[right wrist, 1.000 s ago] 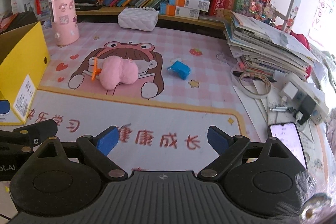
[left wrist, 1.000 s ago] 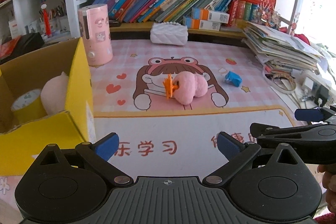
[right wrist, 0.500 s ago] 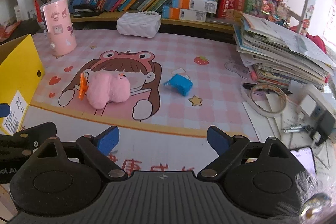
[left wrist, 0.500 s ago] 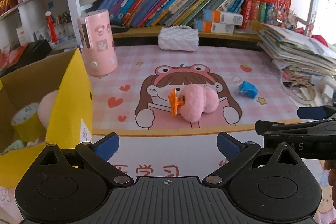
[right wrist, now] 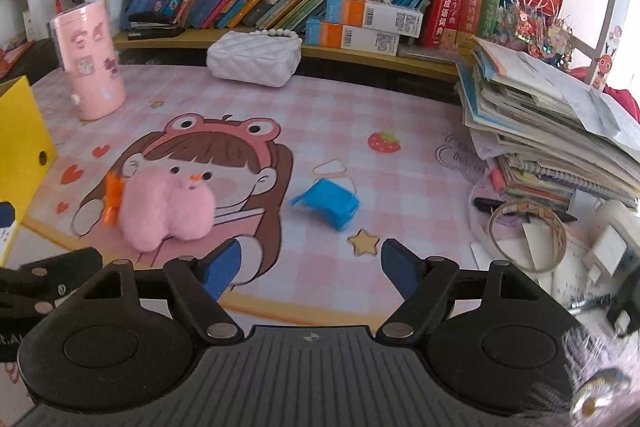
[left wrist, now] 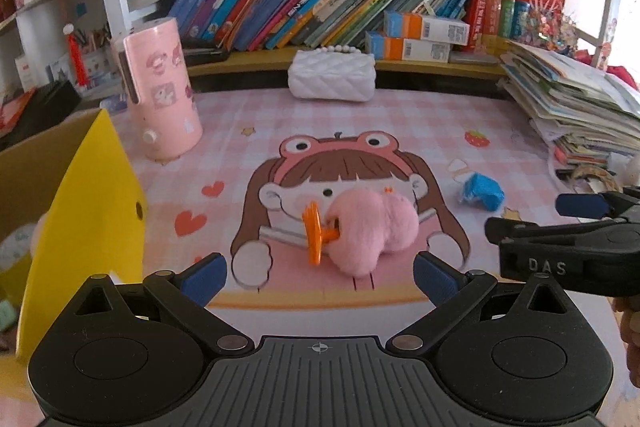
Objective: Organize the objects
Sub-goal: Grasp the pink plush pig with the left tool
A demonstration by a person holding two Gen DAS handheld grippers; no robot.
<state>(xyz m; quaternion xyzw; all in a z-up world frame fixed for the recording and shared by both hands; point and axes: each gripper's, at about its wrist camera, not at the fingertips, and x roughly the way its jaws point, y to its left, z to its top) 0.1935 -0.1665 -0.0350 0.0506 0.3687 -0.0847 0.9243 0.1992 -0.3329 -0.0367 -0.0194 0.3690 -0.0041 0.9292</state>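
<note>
both empty: left gripper (left wrist: 320, 277) wide, right gripper (right wrist: 310, 267) closing. pink plush (left wrist: 366, 229) looks soft, light; pinch its body, skip orange clip (left wrist: 314, 237).

In the left wrist view, the plush toy (left wrist: 366, 233) lies at frame centre on the worktop (left wrist: 400, 123), a small packet (left wrist: 482, 191) to its right. The box (left wrist: 94, 211) stands at the left edge, a cylinder container (left wrist: 160, 91) behind it. A quilted pouch (left wrist: 331, 79) sits upper centre before the bookshelf (left wrist: 320, 7). A paper stack (left wrist: 576, 111) fills the right.
</note>
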